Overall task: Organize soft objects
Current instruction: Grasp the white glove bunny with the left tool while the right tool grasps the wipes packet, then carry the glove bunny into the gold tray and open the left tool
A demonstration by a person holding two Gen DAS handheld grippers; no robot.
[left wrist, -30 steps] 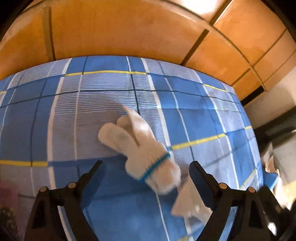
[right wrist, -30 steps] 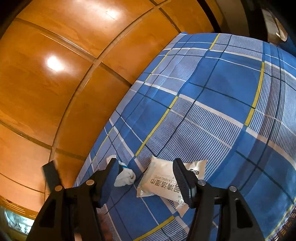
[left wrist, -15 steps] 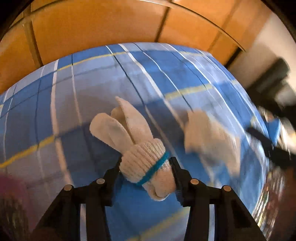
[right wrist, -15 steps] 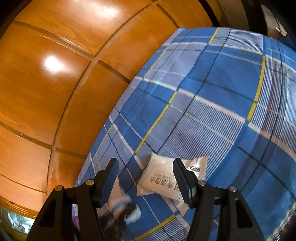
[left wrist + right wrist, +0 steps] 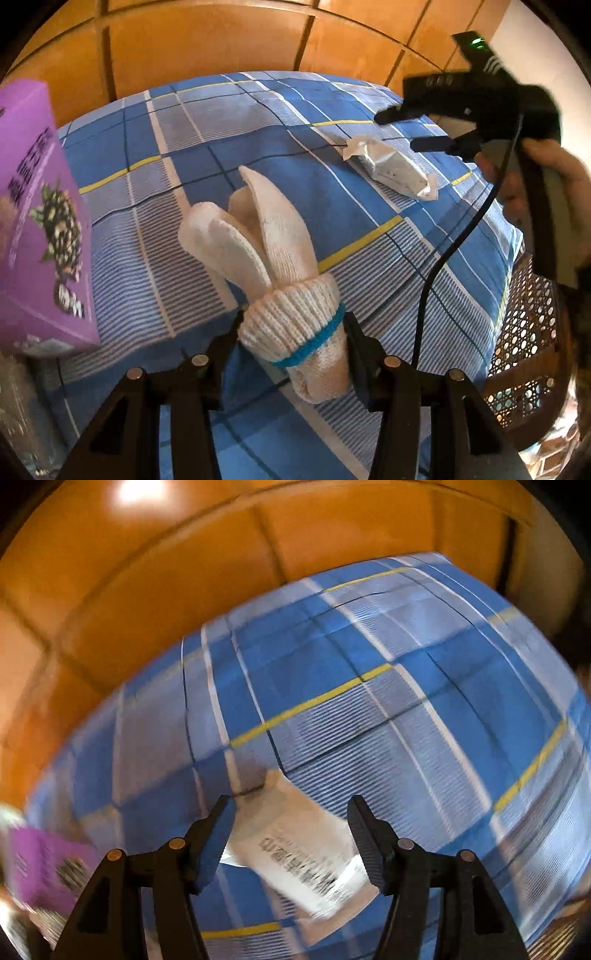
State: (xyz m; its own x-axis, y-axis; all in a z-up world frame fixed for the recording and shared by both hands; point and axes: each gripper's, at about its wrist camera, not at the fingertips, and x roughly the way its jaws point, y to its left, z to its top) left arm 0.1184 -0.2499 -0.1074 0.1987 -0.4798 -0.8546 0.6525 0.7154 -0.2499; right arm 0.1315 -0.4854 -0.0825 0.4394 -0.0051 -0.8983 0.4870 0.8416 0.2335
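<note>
A rolled pair of white knit gloves (image 5: 280, 266) with a blue cuff band hangs over the blue plaid bedspread (image 5: 184, 147). My left gripper (image 5: 291, 322) is shut on its cuff, pads pressing from both sides. A white printed pouch (image 5: 391, 170) lies flat on the bed further right. In the left wrist view my right gripper (image 5: 398, 132) hovers just above it, held by a hand (image 5: 546, 173). In the blurred right wrist view the pouch (image 5: 299, 853) sits between and below the right gripper (image 5: 291, 805), whose jaws are opening and touch nothing.
A purple printed box (image 5: 40, 221) stands at the left edge of the bed, also in the right wrist view as a purple box (image 5: 44, 864). Orange wooden panels (image 5: 203, 44) back the bed. A woven cane seat (image 5: 524, 350) is at the right. A black cable (image 5: 443, 258) hangs across.
My left gripper shut on the gloves and carried them left, bringing the purple box into view. My right gripper rolled, came over the pouch and spread its jaws slightly.
</note>
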